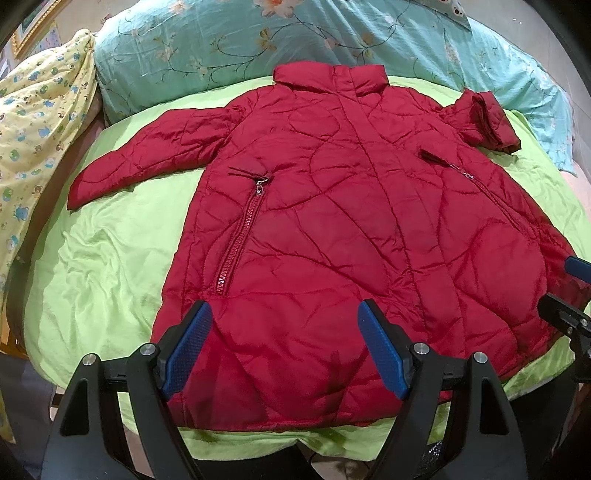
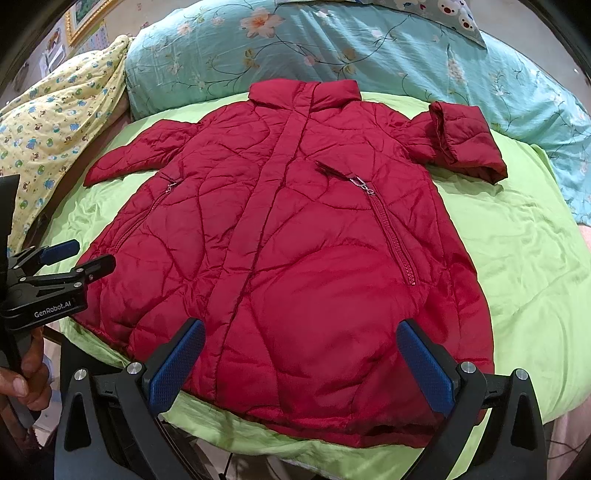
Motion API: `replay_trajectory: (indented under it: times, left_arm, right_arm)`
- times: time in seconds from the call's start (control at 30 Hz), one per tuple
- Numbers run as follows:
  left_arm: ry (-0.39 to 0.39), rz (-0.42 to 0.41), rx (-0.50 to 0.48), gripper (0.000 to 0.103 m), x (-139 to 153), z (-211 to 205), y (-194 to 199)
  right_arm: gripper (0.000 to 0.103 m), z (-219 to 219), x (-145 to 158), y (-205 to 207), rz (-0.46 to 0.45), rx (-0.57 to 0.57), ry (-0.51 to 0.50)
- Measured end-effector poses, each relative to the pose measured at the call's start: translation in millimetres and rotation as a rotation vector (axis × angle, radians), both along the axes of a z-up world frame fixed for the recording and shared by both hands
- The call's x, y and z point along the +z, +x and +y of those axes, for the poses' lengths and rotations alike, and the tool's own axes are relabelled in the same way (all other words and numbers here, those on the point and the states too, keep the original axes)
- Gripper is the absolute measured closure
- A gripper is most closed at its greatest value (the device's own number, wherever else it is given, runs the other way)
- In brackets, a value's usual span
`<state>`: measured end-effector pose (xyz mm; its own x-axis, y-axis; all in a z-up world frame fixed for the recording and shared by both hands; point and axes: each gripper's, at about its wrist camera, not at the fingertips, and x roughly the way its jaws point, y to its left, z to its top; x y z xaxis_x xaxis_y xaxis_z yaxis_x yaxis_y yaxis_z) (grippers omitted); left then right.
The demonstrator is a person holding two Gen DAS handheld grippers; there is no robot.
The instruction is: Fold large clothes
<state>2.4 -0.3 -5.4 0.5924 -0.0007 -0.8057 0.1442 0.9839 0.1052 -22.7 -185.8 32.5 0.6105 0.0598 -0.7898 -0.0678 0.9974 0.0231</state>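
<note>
A red quilted jacket [image 1: 325,221] lies front up on a green sheet [image 1: 99,266], collar at the far end and hem nearest me. Its left sleeve [image 1: 147,151] stretches out flat, while the right sleeve [image 2: 465,140] is bunched up by the shoulder. My left gripper [image 1: 286,332] hovers open over the hem's left half with only fabric below it. My right gripper [image 2: 301,354] stands wide open over the hem's right half, holding nothing. In the right wrist view the left gripper [image 2: 86,256] appears at the jacket's left edge, carried by a hand [image 2: 26,373]. The right gripper [image 1: 567,286] shows at the far right of the left wrist view.
A teal floral quilt [image 2: 332,48] is heaped behind the collar. A yellow printed blanket [image 1: 33,122] lies bunched at the left. A gold picture frame [image 2: 85,18] hangs on the wall at the upper left. Green sheet [image 2: 524,243] spreads right of the jacket.
</note>
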Motion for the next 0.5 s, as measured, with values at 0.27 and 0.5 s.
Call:
replay_trajectory:
  times: [0.27, 0.5]
  left_arm:
    - [-0.036, -0.105, -0.007, 0.021, -2.8, 2.9, 3.1]
    - [-0.033, -0.085, -0.008, 0.020, -3.2, 4.7, 11.1]
  right_arm:
    - [0.000, -3.6, -0.8, 3.8, -0.001, 0.002, 0.027]
    - [0.000, -11.6, -1.1, 9.4, 0.000, -0.011, 0.049]
